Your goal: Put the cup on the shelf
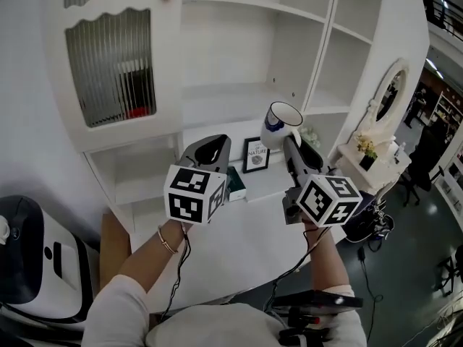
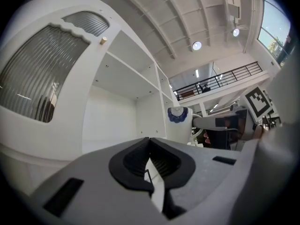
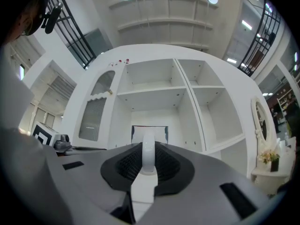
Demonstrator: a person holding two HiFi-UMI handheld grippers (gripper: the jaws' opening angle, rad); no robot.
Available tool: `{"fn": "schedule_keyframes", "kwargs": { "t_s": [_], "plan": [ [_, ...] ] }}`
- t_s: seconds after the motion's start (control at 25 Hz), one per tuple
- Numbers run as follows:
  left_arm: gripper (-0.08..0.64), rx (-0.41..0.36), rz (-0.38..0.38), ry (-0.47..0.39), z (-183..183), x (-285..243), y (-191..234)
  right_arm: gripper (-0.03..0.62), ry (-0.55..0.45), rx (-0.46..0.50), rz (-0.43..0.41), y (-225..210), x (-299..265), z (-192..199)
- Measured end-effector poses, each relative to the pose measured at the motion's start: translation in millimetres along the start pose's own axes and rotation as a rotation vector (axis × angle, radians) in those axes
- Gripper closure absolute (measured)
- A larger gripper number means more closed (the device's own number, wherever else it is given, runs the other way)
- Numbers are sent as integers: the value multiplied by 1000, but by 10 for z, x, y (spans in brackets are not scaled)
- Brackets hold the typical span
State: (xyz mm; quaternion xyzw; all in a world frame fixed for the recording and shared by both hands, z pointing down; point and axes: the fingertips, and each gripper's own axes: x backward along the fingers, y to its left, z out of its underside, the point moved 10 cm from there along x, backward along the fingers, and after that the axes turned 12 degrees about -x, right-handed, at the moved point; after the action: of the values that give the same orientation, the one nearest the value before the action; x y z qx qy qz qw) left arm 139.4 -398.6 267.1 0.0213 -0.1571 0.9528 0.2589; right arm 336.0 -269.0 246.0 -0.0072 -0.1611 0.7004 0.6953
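Right gripper (image 1: 291, 144) pinches cup (image 1: 281, 125) handle; left gripper (image 1: 210, 150) closed

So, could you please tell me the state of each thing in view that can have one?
cup: held in the air by its handle, not on the shelf
right gripper: shut on the cup's handle
left gripper: shut, empty
cabinet door: closed
framed picture: upright

One cup (image 1: 281, 125), two grippers (image 1: 208, 147) (image 1: 293, 144), one framed picture (image 1: 256, 155), one mirror (image 1: 391, 92)
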Motion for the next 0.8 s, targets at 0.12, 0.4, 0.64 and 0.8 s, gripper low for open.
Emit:
{"fn": "schedule_keyframes", "kwargs": {
  "t_s": [0.12,0.4,0.64,0.8],
  "plan": [
    [552,2,11,-6,-165,-90,-1,518,-17,55,0,-24,-61,-238],
    [552,-13,-4,-21,-533,-170,149,518,-61,89,-10,13,-202,-698],
    [552,-39,-40,-28,-724,-221,212,518,-83,116,-35,81,-317,-1017],
    [552,-41,-74,-43,-847,-259,270,518,-96,130,-51,143,-407,-1222]
  ]
}}
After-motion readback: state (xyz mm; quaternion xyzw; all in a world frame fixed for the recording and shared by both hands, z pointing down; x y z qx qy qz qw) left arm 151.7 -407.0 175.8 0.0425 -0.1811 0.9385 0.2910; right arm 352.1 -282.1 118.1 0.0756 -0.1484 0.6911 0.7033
